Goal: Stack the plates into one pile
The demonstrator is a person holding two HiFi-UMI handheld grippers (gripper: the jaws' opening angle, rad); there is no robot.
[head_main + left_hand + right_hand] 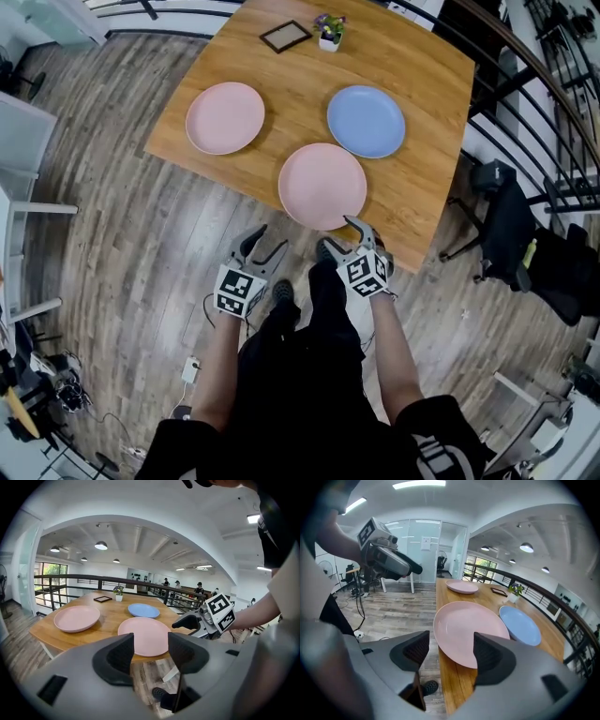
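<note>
No stacking yet. On the wooden table (422,75), a blue plate (366,121) lies beyond the near pink plate (322,186), and a second pink plate (225,117) to its left. The left gripper (265,246) and right gripper (339,236) hover before it, jaws apart and empty. The next move likely calls for pinching its rim.

Bright, even light comes from ceiling lamps (101,545) and a strip light (419,484) that glares white. Shadows on the worktop (431,103) are soft. All views bow at the edges, the gripper views with black corners.
</note>
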